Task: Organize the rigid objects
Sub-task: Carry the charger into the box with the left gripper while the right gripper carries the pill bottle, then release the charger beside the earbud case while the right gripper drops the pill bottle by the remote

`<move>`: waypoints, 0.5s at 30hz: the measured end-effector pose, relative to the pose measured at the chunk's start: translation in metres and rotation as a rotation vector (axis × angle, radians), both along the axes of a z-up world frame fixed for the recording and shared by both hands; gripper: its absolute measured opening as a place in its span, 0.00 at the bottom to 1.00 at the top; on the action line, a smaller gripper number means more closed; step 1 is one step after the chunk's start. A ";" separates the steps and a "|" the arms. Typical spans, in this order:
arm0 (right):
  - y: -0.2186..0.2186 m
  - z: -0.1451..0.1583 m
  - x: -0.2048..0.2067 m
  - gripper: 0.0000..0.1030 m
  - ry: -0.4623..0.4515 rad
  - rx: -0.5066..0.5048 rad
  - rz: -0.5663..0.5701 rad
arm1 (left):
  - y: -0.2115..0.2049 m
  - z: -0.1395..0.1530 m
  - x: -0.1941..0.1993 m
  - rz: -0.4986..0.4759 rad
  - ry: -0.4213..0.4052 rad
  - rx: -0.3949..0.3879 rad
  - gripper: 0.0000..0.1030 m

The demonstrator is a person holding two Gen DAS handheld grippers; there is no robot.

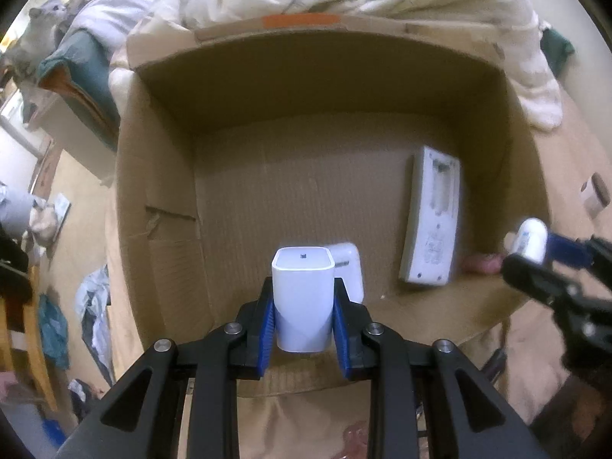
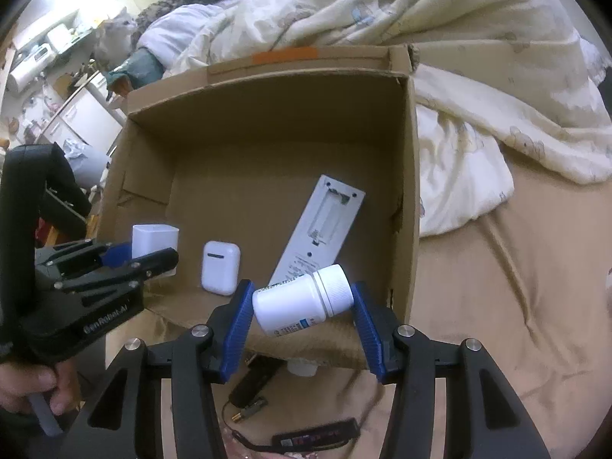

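Now my left gripper (image 1: 303, 308) clamps white charger block (image 1: 302, 298), upright, above near edge of cardboard box (image 1: 160, 176). My right gripper (image 2: 302, 306) grips white pill bottle (image 2: 302, 300) sideways, over box's near right corner. Inside box: earbud case (image 2: 220, 267) and remote (image 2: 317, 229), back up, battery bay uncovered.

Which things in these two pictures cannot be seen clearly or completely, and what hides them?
- Earbud case: left wrist view, mostly behind the white charger block.
- Remote control: right wrist view, lower end behind the pill bottle; label print too small.
- Pill bottle label: too small to read; left wrist view blurs the bottle.
- Black devices on the bed: partly hidden by the right gripper.
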State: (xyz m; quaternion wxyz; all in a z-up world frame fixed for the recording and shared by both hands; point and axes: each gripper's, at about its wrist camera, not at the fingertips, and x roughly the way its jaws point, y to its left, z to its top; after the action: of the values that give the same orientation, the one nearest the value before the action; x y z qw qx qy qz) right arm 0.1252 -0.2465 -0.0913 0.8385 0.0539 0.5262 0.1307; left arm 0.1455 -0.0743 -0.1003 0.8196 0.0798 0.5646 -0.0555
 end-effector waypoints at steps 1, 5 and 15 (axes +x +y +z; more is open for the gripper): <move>0.000 0.000 0.000 0.52 0.003 0.002 -0.003 | -0.001 -0.002 0.001 0.004 0.008 -0.001 0.23; -0.001 0.002 0.001 0.52 0.000 0.011 -0.018 | 0.002 -0.004 0.005 0.024 0.021 -0.015 0.23; -0.006 -0.007 0.000 0.52 -0.039 -0.057 0.002 | -0.007 -0.019 0.019 -0.011 0.051 0.054 0.23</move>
State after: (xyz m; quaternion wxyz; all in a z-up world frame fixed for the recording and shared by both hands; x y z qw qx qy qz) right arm 0.1254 -0.2529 -0.0987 0.8498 0.0270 0.5131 0.1177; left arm 0.1646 -0.0814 -0.1188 0.8022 0.1034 0.5862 -0.0468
